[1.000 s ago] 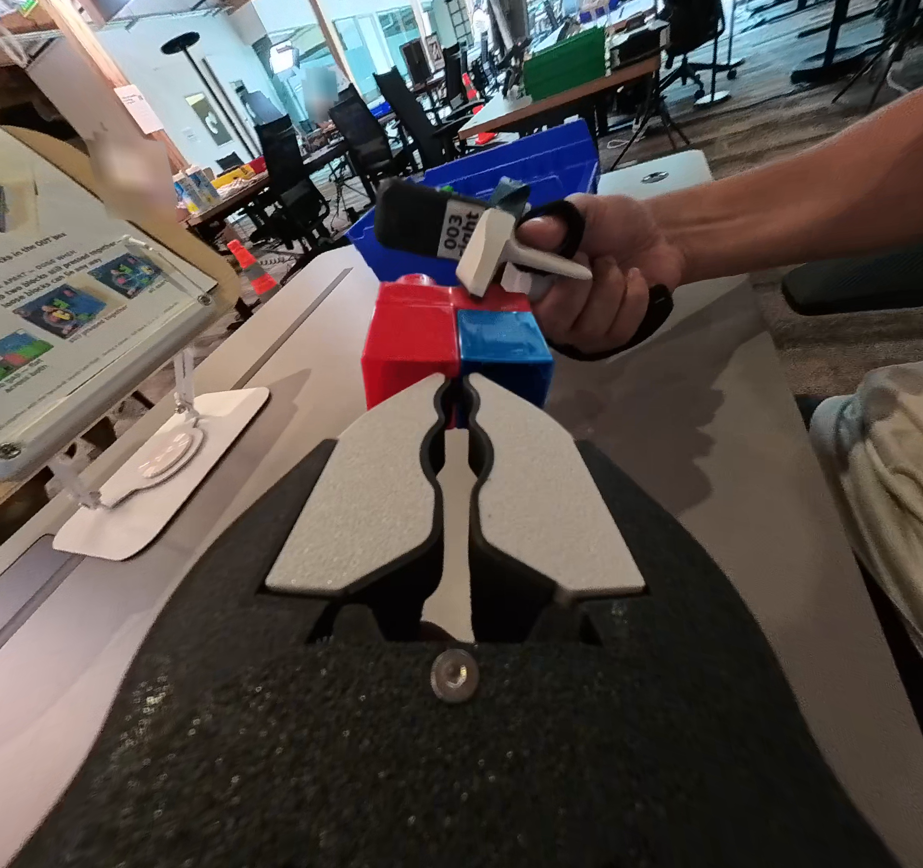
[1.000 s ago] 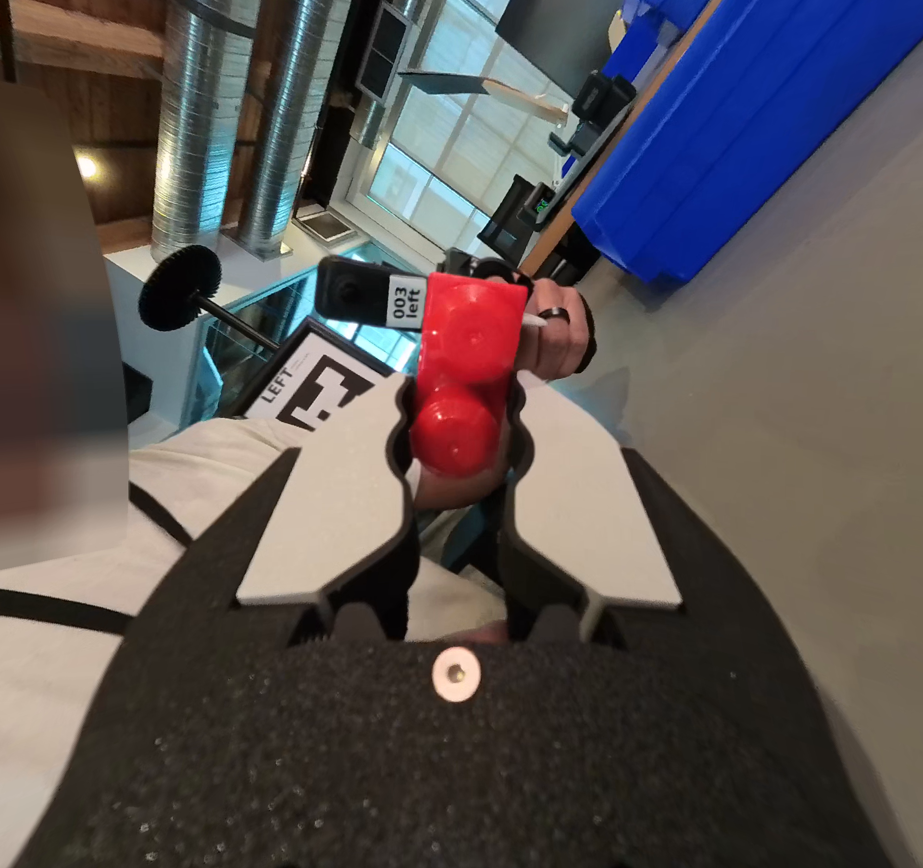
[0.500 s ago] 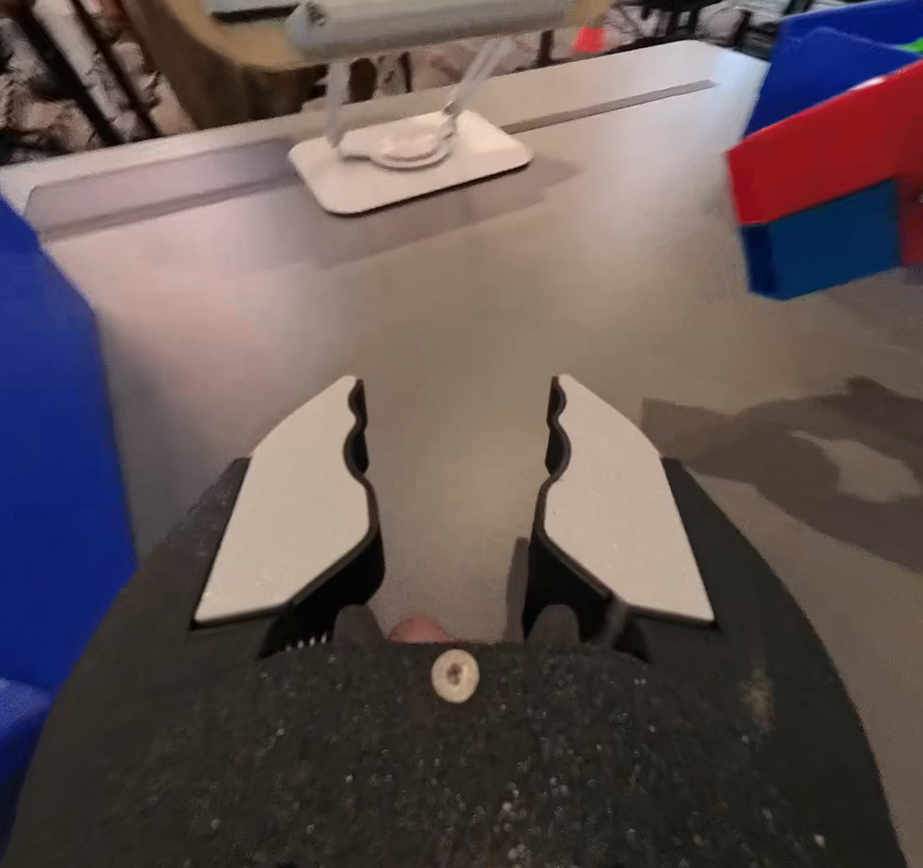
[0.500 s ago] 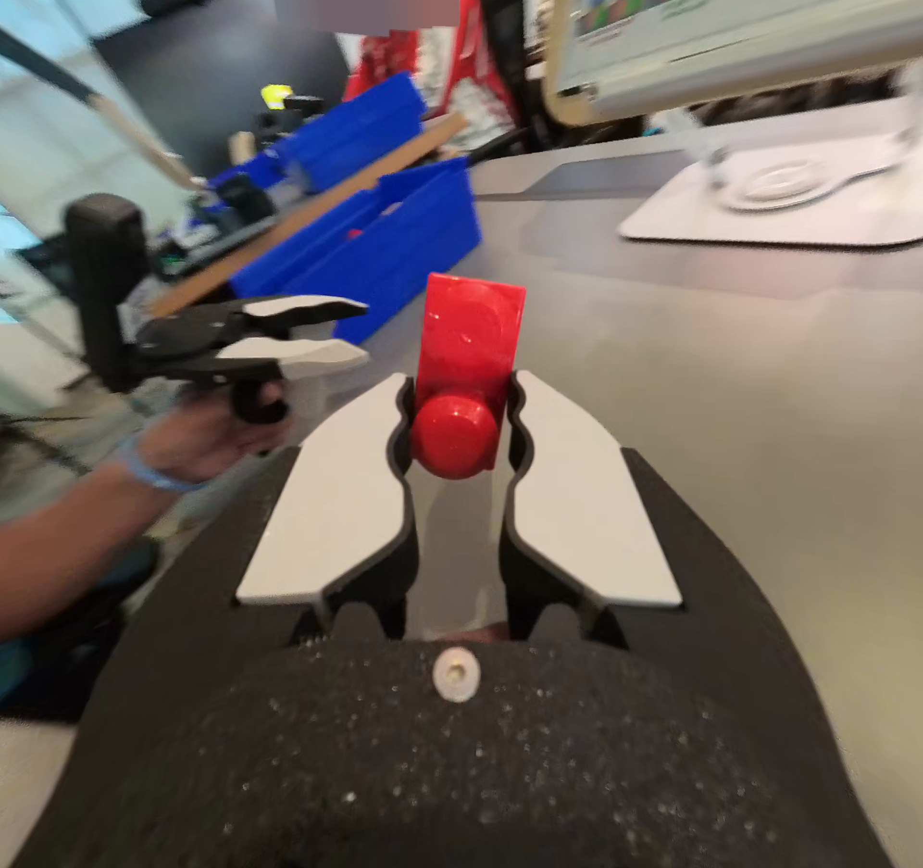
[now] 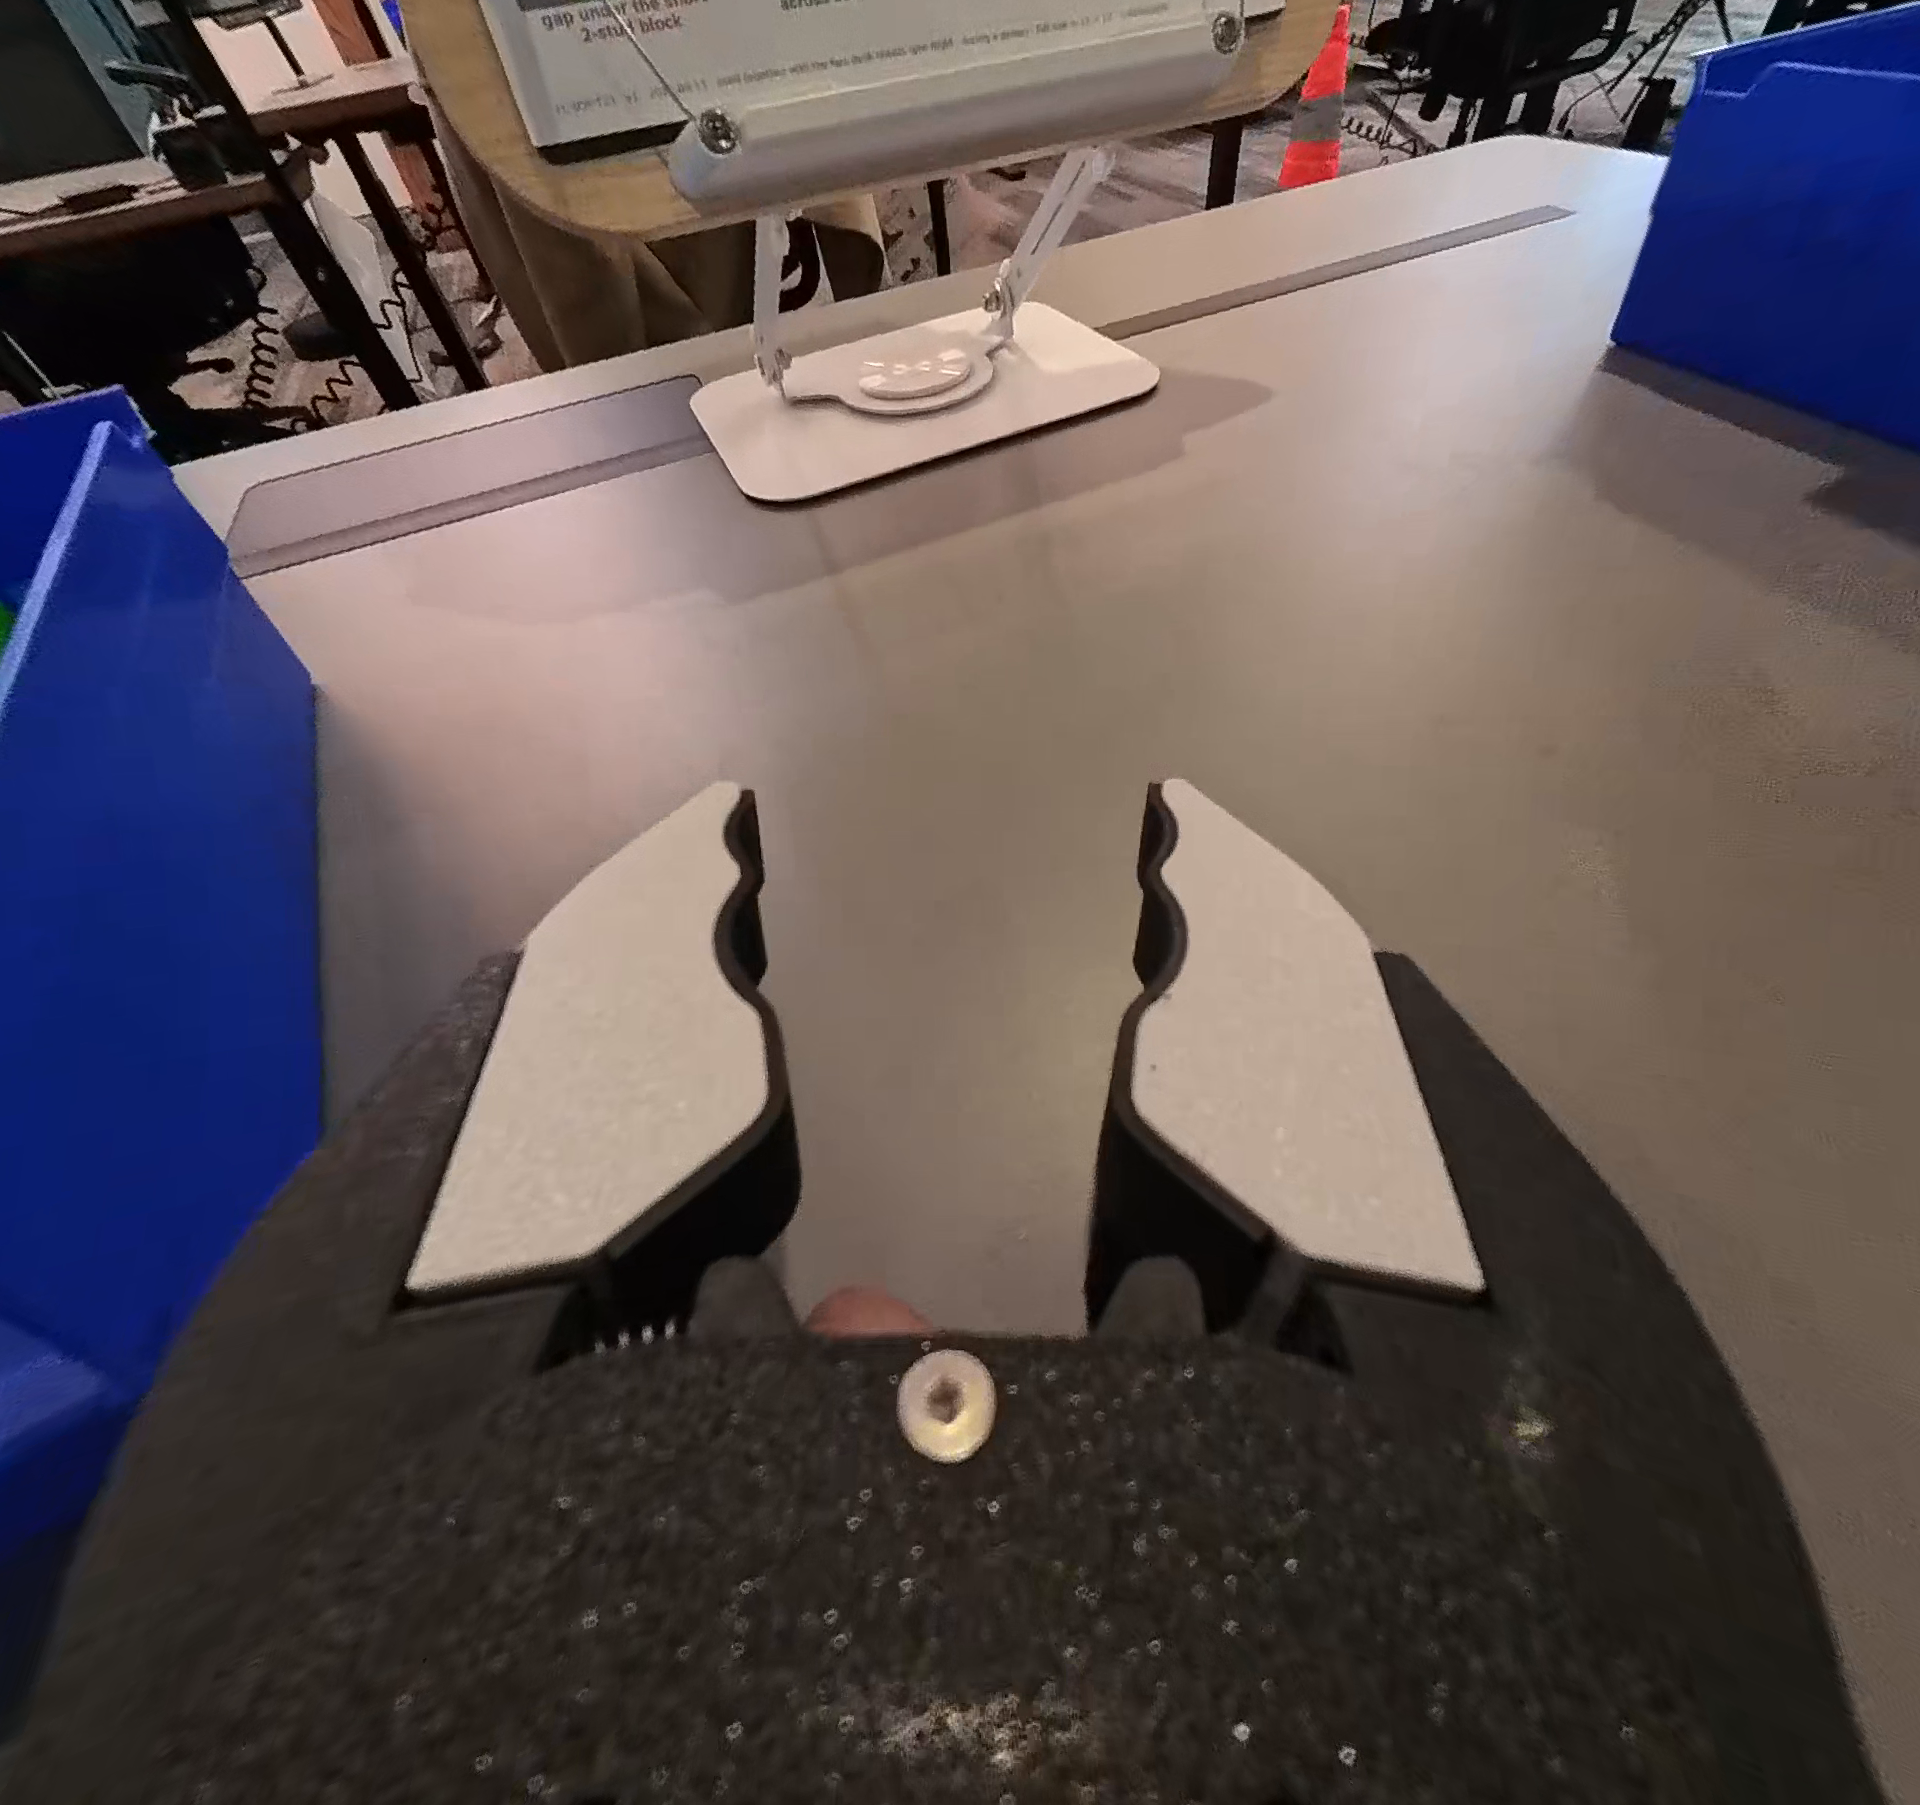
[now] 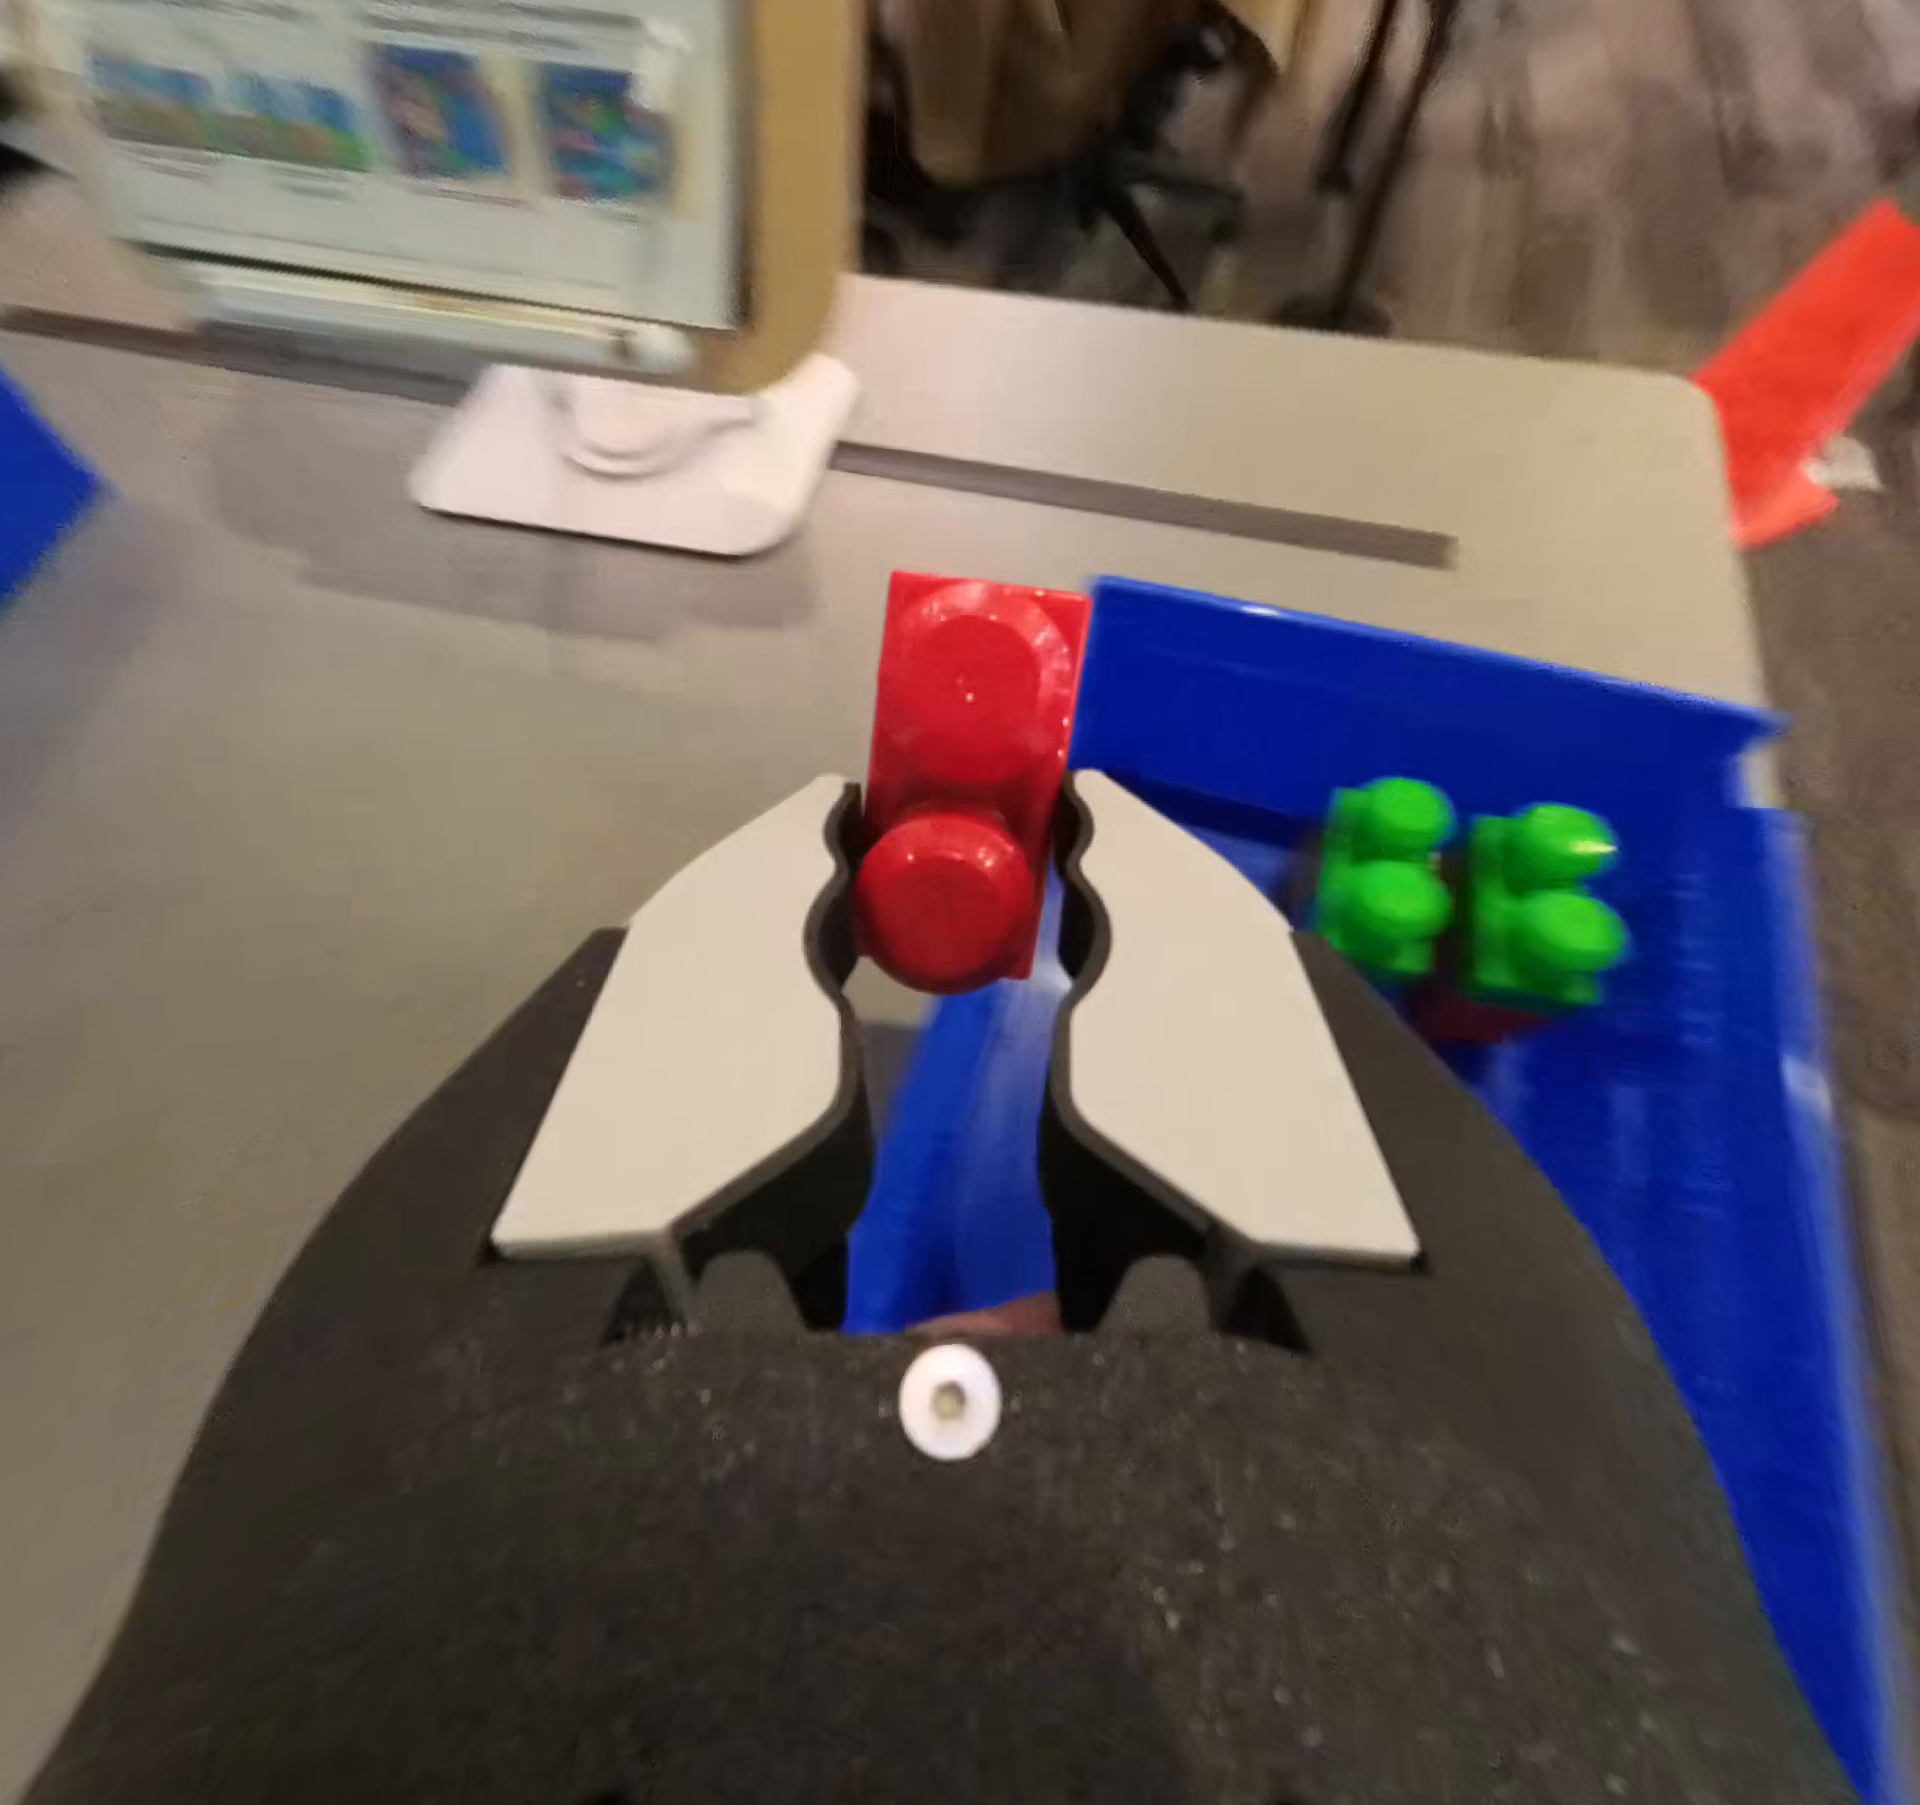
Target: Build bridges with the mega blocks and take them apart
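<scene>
Clamping a red two-stud plastic block (image 6: 961,789) at frame centre, my right fingers (image 6: 961,846); left fingers (image 5: 951,851) spread wide, empty, over the grey bench (image 5: 1351,664).

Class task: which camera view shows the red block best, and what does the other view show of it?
The right wrist view: the red block sits centred, gripped between the right gripper jaws, studs facing the camera. The left wrist view shows none of it.

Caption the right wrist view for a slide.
Right gripper clamps a red two-stud block above a blue bin holding green blocks.
</scene>
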